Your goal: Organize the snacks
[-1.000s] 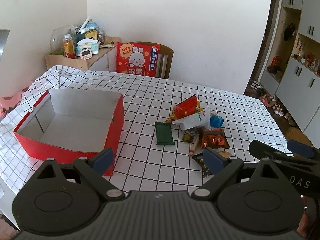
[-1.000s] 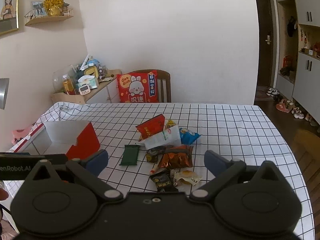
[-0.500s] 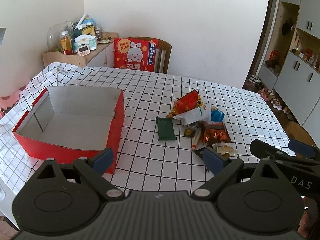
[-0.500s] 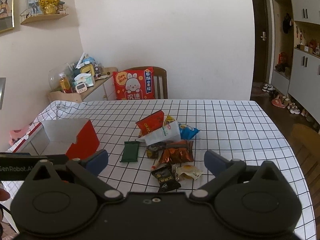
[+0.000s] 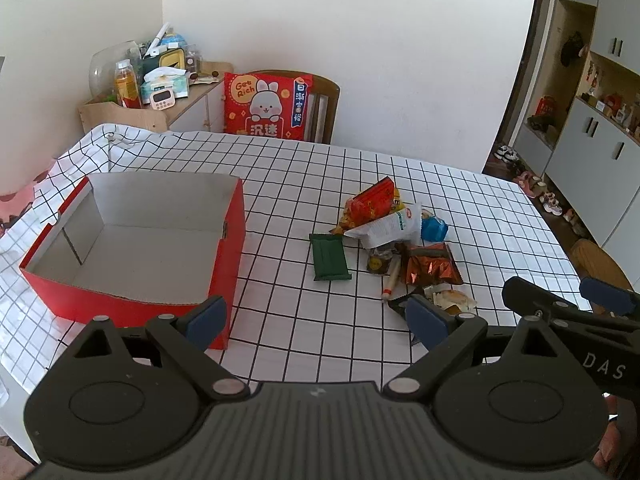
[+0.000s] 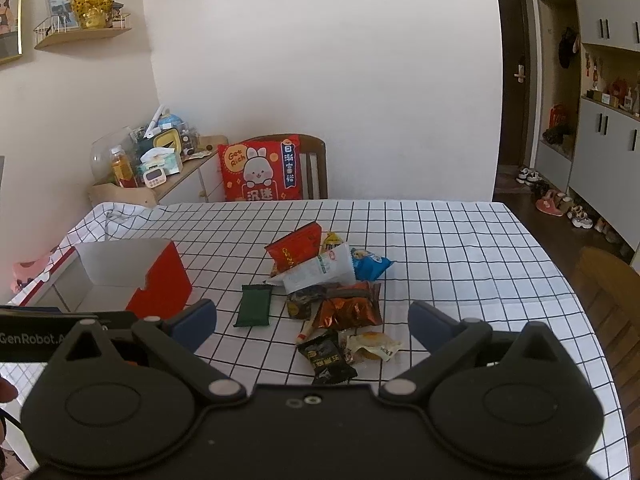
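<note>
Both grippers, left [image 5: 316, 316] and right [image 6: 312, 322], spread wide, empty; black packet [image 6: 328, 356] plain only in right view.

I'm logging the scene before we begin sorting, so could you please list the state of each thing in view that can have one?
Red box: open, empty, upright on the table.
Green packet: sealed, lying flat, apart from the pile.
White packet: lying on top of the pile.
Black packet: flat, nearest the right gripper.
Left gripper: jaws open, holding nothing.
Right gripper: jaws open, holding nothing.
</note>
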